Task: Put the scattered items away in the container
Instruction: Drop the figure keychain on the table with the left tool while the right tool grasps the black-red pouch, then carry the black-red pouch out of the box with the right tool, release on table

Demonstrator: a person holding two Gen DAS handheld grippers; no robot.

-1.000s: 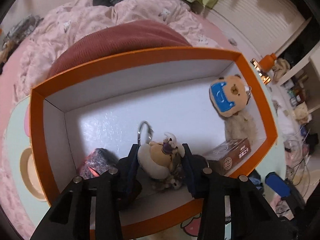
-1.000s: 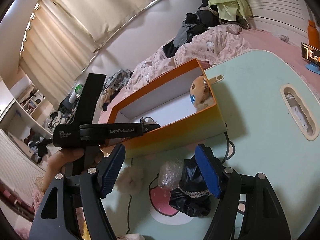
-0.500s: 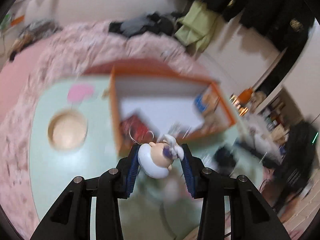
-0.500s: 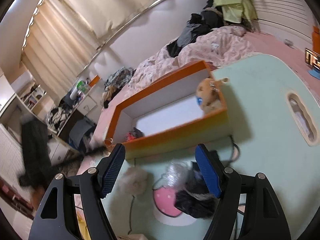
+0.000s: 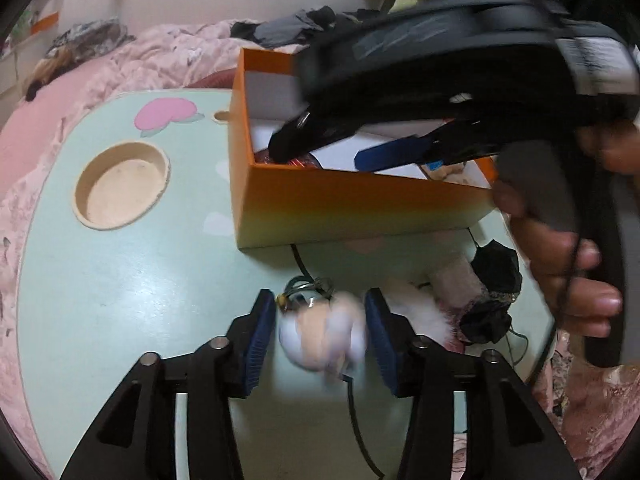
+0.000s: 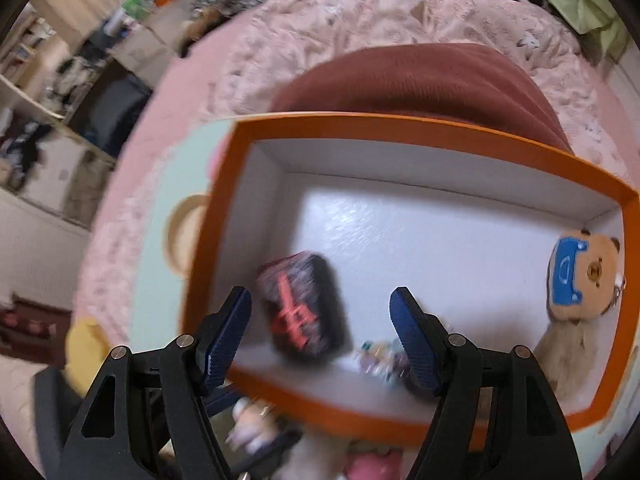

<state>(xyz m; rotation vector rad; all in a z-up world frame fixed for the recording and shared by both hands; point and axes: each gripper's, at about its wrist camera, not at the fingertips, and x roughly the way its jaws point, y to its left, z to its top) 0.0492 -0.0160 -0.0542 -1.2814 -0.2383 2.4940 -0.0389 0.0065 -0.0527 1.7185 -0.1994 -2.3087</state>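
On a mint-green tabletop [image 5: 132, 280] beside a rumpled pink quilt [image 6: 320, 28], the left gripper [image 5: 320, 330] hangs low with its blue-padded jaws opening; a small white-and-peach plush keychain [image 5: 324, 336] sits blurred between them, its metal ring [image 5: 306, 286] lying on the table just ahead, and neither pad is seen pressing on it; an orange cardboard box [image 5: 352, 208] stands further back on the table, white inside; just right of the left gripper lie a fluffy white pompom [image 5: 416, 308] and a crumpled black fabric item [image 5: 492, 300], both outside the box; a thin black cable [image 5: 298, 260] runs from under the box toward the keychain; a round recess [image 5: 120, 184] is sunk in the tabletop to the left; over the box, a person's hand [image 5: 560, 264] holds the right gripper [image 6: 320, 344], pointed steeply down into the box with its fingers spread wide and gripping nothing; below and between them, on the box floor, rests a dark pouch with red markings [image 6: 304, 308]; a tan plush bear with a blue patch [image 6: 580, 280] leans in the right-hand corner of the box; small blurred items near the front wall cannot be made out; a dark red cushion [image 6: 420, 80] rises behind the box.
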